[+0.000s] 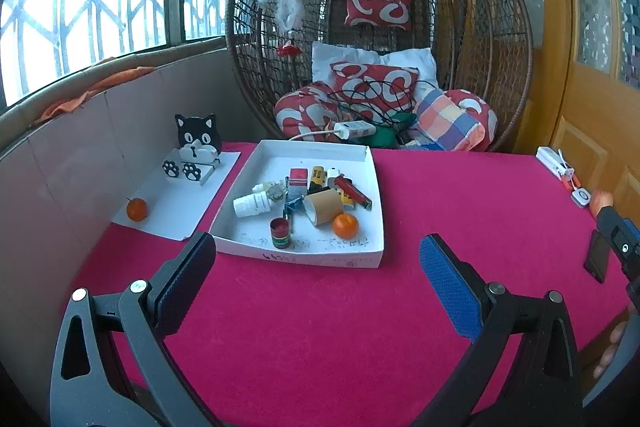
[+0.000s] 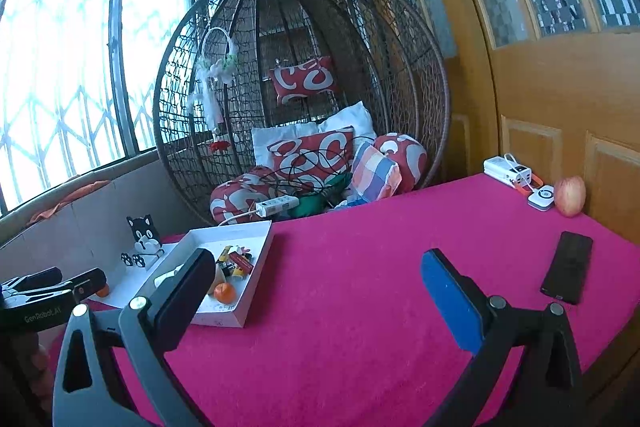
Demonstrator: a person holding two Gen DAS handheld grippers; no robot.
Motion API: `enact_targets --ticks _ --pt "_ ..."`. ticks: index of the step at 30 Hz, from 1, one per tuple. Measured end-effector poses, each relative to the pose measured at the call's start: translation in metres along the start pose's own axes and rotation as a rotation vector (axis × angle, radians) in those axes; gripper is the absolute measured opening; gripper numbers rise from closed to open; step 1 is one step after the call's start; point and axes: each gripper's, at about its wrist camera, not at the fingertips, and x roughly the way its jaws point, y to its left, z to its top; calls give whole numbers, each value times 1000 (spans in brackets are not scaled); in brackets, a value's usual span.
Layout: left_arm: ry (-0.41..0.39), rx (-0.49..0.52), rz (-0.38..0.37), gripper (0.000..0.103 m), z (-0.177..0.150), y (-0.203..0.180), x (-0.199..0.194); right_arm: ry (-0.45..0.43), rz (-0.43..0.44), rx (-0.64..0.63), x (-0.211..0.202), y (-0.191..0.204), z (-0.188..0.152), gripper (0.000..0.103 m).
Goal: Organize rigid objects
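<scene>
- Rigid clutter heaped in white tray [image 1: 280, 251]: orange [image 1: 345, 225], cardboard roll [image 1: 323, 206], white bottle [image 1: 252, 205], red tin [image 1: 280, 233], red lighter [image 1: 354, 191] lying long axis near-right to far-left.
- Tray straight ahead of left gripper [image 1: 318, 267], just beyond its jaws; far to the left of right gripper [image 2: 318, 283].
- Both sets of jaws wide, holding nothing, above the pink counter [image 1: 460, 195].
- Left gripper judged nearer for a first pick.
- Second orange [image 1: 137, 209] on white sheet [image 1: 180, 203] left of tray; phone [image 2: 567, 273] near right.
</scene>
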Motion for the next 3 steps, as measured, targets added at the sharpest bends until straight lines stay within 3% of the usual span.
enact_targets --ticks 3 --pt "2 2 -5 103 -1 -1 1 -1 -1 0 0 0 -1 103"
